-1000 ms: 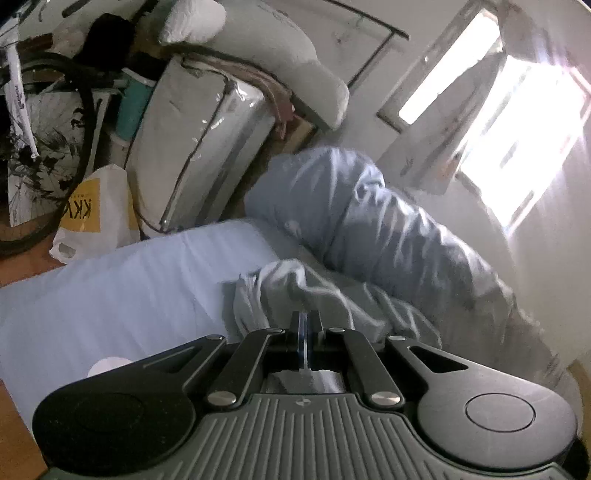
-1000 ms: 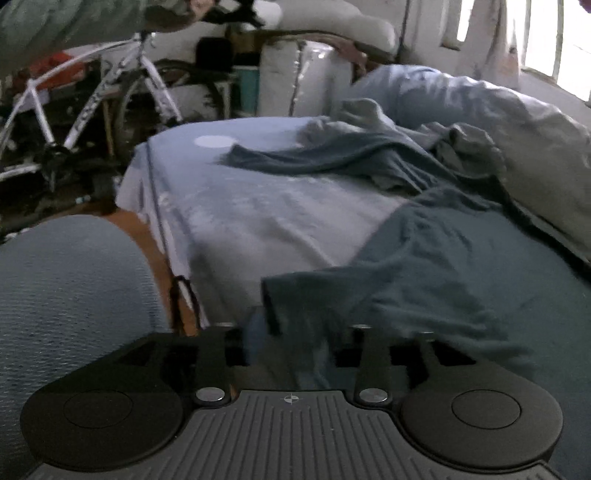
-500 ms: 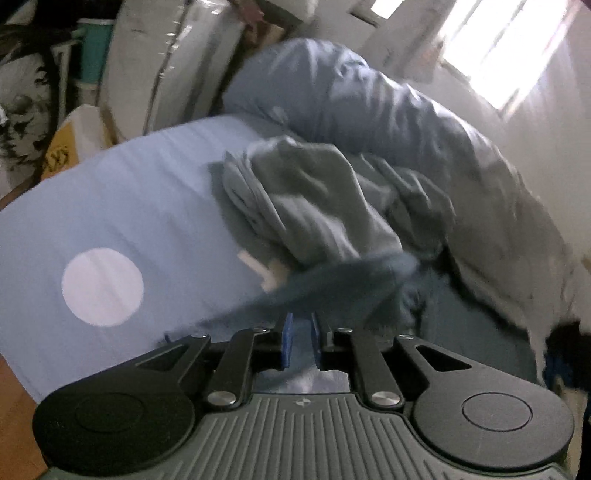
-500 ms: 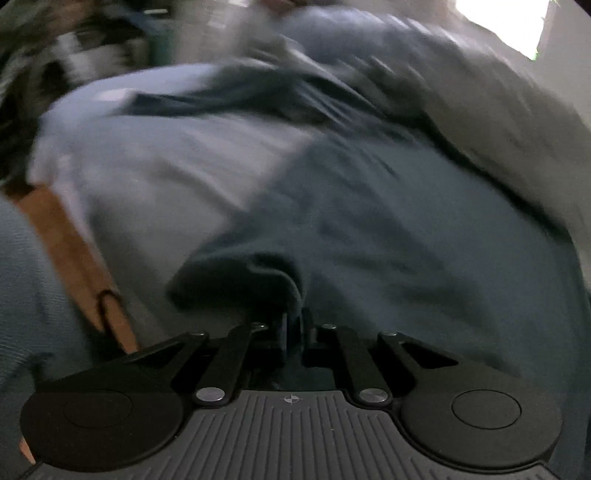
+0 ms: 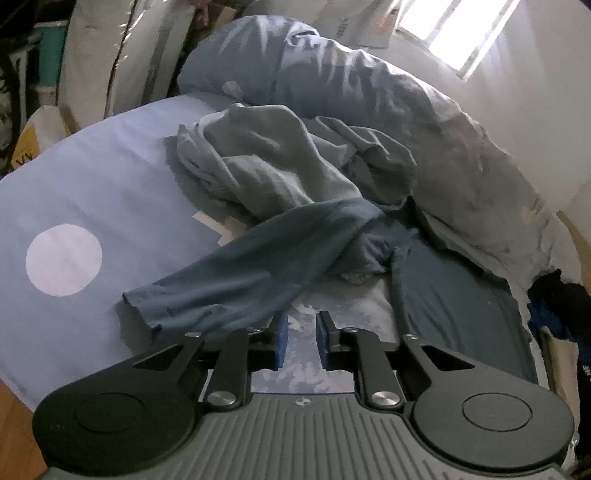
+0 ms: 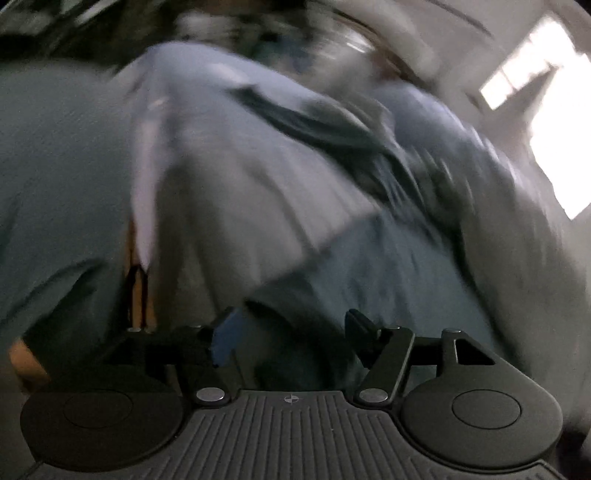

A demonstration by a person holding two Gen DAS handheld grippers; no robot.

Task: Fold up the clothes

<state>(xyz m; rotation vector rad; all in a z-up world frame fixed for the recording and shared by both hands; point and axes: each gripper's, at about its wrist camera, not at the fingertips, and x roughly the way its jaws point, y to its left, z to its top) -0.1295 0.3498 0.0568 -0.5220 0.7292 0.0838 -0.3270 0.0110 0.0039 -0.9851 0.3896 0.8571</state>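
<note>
Bed (image 5: 110, 177) in a light blue sheet is seen filling most of the left wrist view, with a white round spot (image 5: 63, 259) at centre left. A blue-grey duvet (image 5: 424, 122) is bunched along the upper right, under a bright window (image 5: 458, 33). A crumpled grey-green garment (image 5: 266, 162) is heaped at upper centre of the bed. A dark blue long-sleeved shirt (image 5: 443, 295) is spread at lower right, its sleeve (image 5: 240, 273) laid flat across the sheet toward lower centre left, cuff end just above the tongs. A white tag or paper (image 5: 218, 225) is partly covered by the sleeve.

Left tongs (image 5: 300, 341) at bottom centre: jaws slightly apart and opening, nothing pinched, only sheet seen in the gap; the sleeve edge lies just beside the left finger.

Right wrist view is heavily blurred. Right tongs (image 6: 291, 341): jaws wide and opening; dark blue cloth (image 6: 369, 266) lies at the gap, with no pinch on it visible.
</note>
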